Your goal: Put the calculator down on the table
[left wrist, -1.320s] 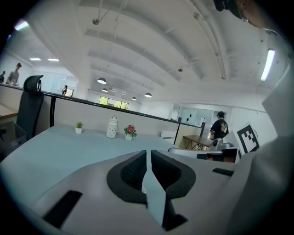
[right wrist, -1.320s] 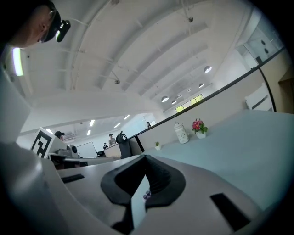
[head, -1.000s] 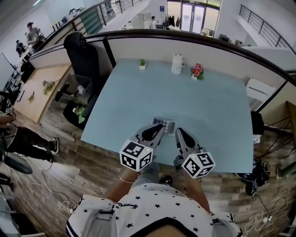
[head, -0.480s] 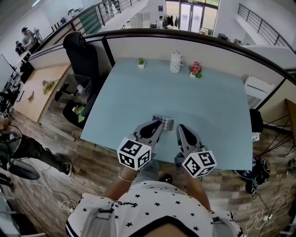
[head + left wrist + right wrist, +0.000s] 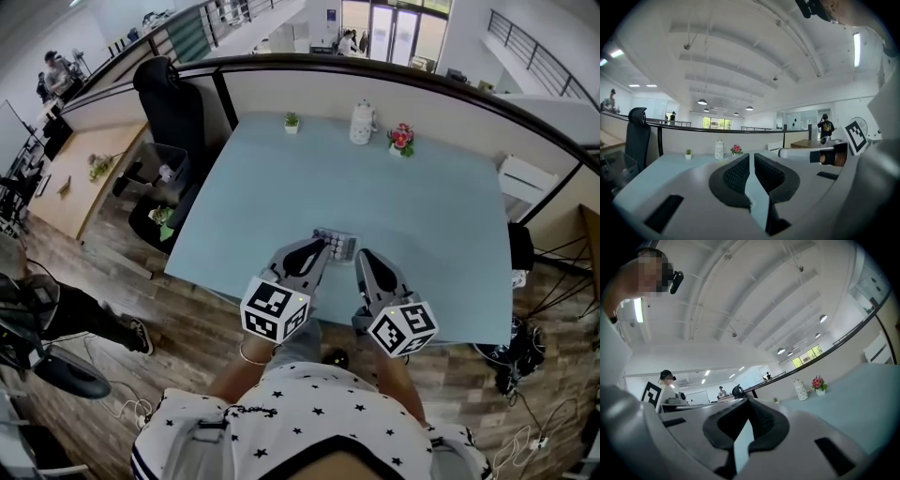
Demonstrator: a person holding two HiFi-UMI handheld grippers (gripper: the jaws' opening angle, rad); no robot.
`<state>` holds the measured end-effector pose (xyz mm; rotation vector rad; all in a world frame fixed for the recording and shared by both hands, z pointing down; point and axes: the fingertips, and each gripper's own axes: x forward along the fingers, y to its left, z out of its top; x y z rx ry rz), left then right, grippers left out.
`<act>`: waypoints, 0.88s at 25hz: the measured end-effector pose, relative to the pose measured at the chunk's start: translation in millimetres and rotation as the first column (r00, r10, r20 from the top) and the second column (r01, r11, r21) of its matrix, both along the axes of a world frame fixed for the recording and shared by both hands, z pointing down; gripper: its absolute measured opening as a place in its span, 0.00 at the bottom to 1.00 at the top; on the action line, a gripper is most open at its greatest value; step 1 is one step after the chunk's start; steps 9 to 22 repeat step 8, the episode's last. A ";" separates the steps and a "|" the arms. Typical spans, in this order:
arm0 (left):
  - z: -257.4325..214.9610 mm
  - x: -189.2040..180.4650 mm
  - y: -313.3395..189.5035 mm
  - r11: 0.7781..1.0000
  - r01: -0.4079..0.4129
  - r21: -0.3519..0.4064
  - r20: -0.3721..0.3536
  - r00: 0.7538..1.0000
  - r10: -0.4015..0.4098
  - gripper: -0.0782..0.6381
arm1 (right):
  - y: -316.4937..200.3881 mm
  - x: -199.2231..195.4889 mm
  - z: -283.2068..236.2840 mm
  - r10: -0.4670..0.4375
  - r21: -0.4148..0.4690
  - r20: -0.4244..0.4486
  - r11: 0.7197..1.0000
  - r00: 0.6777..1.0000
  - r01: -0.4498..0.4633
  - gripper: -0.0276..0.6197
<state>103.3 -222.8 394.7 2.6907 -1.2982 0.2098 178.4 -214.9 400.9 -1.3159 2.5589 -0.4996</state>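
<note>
Left gripper [image 5: 320, 249]: jaws together, empty | right gripper [image 5: 364, 259]: jaws together, empty | calculator [image 5: 338, 246]: flat on table [image 5: 431, 206], just ahead of left tips, beside right tips.

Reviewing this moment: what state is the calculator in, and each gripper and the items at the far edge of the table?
Calculator: lying flat on the table, in neither gripper.
Left gripper: closed, nothing between its jaws.
Right gripper: closed, nothing between its jaws.
Potted plant: upright.
White jar: upright.
Flowers: upright.
</note>
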 end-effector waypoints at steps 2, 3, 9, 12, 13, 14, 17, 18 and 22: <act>-0.5 -2.0 1.9 1.000 -0.001 -0.005 -0.016 1.000 0.001 0.19 | 2.7 -2.2 -0.8 -0.004 0.002 -0.001 1.000 1.000 0.004 0.04; -0.6 -2.5 2.9 1.000 -0.002 -0.006 -0.021 1.000 0.002 0.19 | 4.1 -2.5 -1.0 -0.004 0.004 -0.002 1.000 1.000 0.004 0.04; -2.5 -2.5 5.7 1.000 -0.011 -0.001 -0.031 0.999 0.011 0.19 | 7.5 -1.9 -0.7 0.001 0.006 -0.011 1.000 1.000 -0.001 0.04; -2.5 -2.5 5.7 1.000 -0.011 -0.001 -0.031 0.999 0.011 0.19 | 7.5 -1.9 -0.7 0.001 0.006 -0.011 1.000 1.000 -0.001 0.04; -2.5 -2.5 5.7 1.000 -0.011 -0.001 -0.031 0.999 0.011 0.19 | 7.5 -1.9 -0.7 0.001 0.006 -0.011 1.000 1.000 -0.001 0.04; -2.5 -2.5 5.7 1.000 -0.011 -0.001 -0.031 0.999 0.011 0.19 | 7.5 -1.9 -0.7 0.001 0.006 -0.011 1.000 1.000 -0.001 0.04; -2.5 -2.5 5.7 1.000 -0.011 -0.001 -0.031 0.999 0.011 0.19 | 7.5 -1.9 -0.7 0.001 0.006 -0.011 1.000 1.000 -0.001 0.04; -2.5 -2.5 5.7 1.000 -0.011 -0.001 -0.031 0.999 0.011 0.19 | 7.5 -1.9 -0.7 0.001 0.006 -0.011 1.000 1.000 -0.001 0.04; -2.5 -2.5 5.7 1.000 -0.011 -0.001 -0.031 0.999 0.011 0.19 | 7.5 -1.9 -0.7 0.001 0.006 -0.011 1.000 1.000 -0.001 0.04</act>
